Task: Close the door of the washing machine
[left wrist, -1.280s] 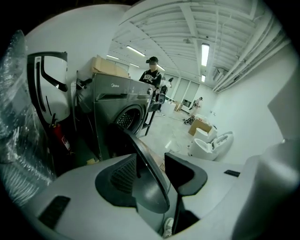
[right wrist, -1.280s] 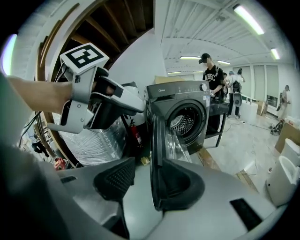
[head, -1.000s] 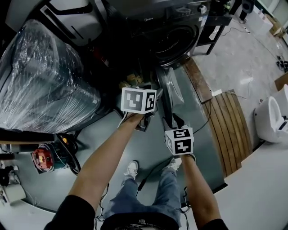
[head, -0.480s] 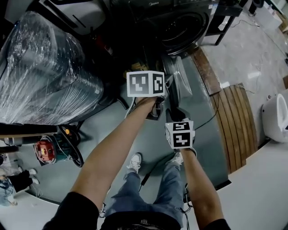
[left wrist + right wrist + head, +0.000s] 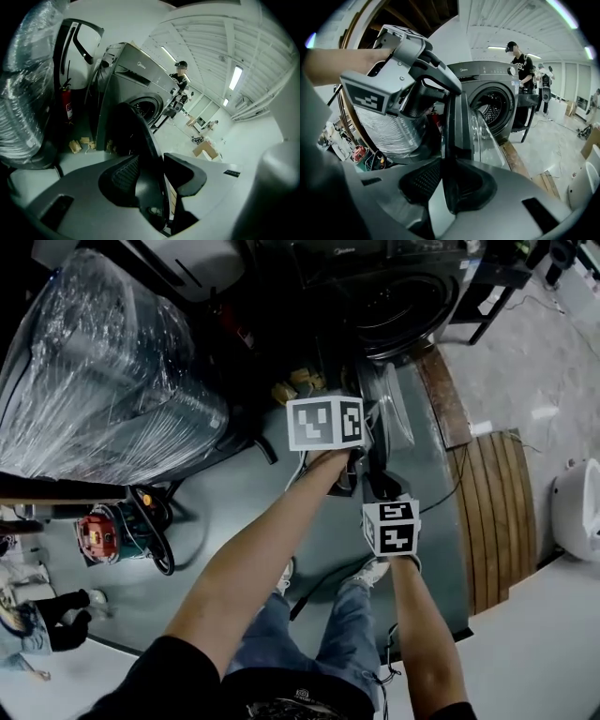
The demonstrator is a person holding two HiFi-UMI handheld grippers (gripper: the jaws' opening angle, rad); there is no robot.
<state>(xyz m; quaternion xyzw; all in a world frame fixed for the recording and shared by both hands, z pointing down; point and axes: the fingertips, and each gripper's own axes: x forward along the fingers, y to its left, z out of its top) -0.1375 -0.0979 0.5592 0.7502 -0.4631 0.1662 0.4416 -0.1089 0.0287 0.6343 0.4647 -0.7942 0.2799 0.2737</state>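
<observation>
The dark front-load washing machine (image 5: 394, 296) stands at the top with its round door (image 5: 396, 409) swung wide open towards me, edge on. My left gripper (image 5: 364, 448) straddles the door's rim from the left. Its jaws are closing on the rim (image 5: 140, 140), and a gap shows beside the right pad (image 5: 187, 171). My right gripper (image 5: 380, 486) sits just below it on the same rim. In the right gripper view its closing jaws (image 5: 450, 183) press the door's edge (image 5: 459, 122) from both sides, with the left gripper (image 5: 440, 93) above and the drum opening (image 5: 492, 105) beyond.
A large plastic-wrapped appliance (image 5: 103, 371) fills the left. A red machine (image 5: 98, 535) sits on the floor below it. Wooden planks (image 5: 492, 512) and a white toilet (image 5: 577, 512) lie to the right. A fire extinguisher (image 5: 69, 105) stands by the washer. People (image 5: 518, 61) stand behind it.
Both grippers have sunk a little along the door's rim, and the left one has rolled. The door stands at about the same open angle.
</observation>
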